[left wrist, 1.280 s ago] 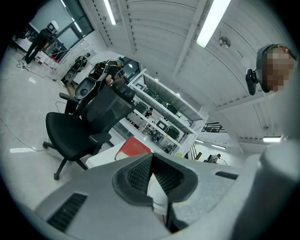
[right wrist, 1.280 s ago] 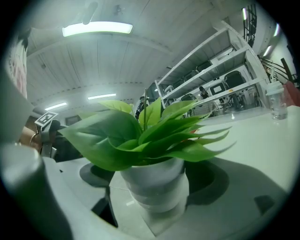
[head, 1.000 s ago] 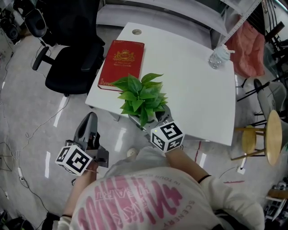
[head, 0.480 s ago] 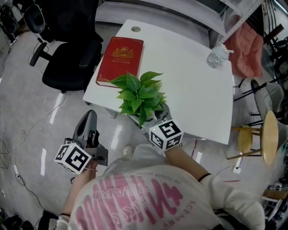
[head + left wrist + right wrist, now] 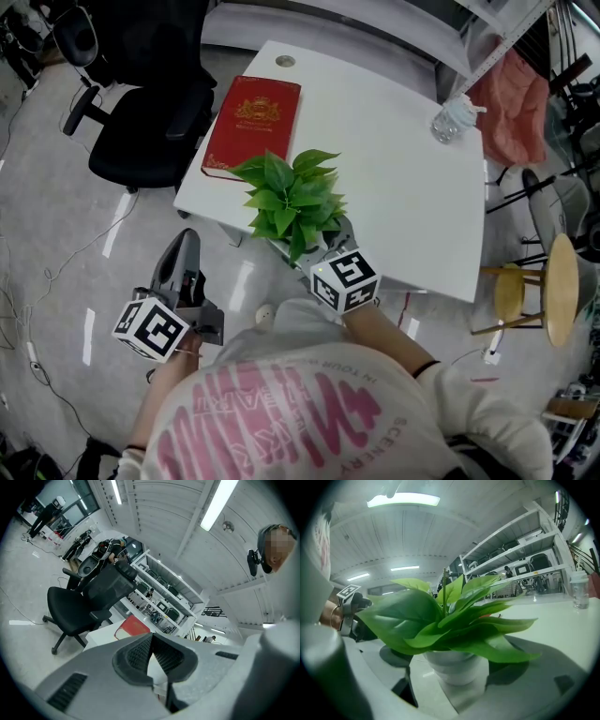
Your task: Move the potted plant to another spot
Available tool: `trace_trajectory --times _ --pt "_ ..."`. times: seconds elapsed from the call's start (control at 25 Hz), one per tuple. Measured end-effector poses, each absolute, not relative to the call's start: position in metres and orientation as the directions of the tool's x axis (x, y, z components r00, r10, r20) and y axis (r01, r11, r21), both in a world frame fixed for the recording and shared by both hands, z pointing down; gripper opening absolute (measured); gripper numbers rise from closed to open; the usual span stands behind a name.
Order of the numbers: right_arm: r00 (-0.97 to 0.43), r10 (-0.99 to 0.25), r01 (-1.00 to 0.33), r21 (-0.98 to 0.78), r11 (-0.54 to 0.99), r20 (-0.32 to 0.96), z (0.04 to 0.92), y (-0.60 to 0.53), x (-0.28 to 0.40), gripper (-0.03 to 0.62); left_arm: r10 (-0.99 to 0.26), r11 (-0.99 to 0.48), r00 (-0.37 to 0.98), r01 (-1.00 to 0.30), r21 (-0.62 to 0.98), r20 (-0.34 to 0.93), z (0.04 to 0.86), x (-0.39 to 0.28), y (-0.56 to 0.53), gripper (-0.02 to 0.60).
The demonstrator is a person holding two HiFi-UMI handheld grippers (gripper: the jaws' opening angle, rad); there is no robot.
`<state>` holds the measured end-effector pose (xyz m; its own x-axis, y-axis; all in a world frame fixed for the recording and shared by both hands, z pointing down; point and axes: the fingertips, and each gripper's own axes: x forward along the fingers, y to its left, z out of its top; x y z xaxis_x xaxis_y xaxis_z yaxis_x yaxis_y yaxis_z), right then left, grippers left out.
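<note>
Pink print on shirt (image 5: 281, 412), just below white table (image 5: 403, 169), upside down: "SCENERY" legible, larger letters unclear. Red book (image 5: 251, 127) on table's left part: gold crest, lettering too small to read

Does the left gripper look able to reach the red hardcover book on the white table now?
Probably yes: the left gripper, jaws shut, hangs beside the white table, and nothing stands between it and the red hardcover book.

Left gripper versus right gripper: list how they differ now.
The left gripper has jaws together on nothing; the right gripper has them apart around the potted plant. The left gripper hangs over the floor, off the white table; the right gripper reaches the table's near edge. Both share the same grey two-jaw build.
</note>
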<state>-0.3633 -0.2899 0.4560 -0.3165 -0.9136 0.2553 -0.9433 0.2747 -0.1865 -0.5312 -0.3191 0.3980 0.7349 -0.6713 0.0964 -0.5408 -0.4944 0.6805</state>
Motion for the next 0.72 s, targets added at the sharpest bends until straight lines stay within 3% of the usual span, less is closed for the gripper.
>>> trace_trajectory --times 0.72 --pt "-0.331 -0.905 -0.936 -0.215 0.279 0.268 0.457 -0.29 -0.366 0.476 -0.644 -0.501 0.76 -0.51 0.699 0.093 0.401 -0.517 -0.318 0.003"
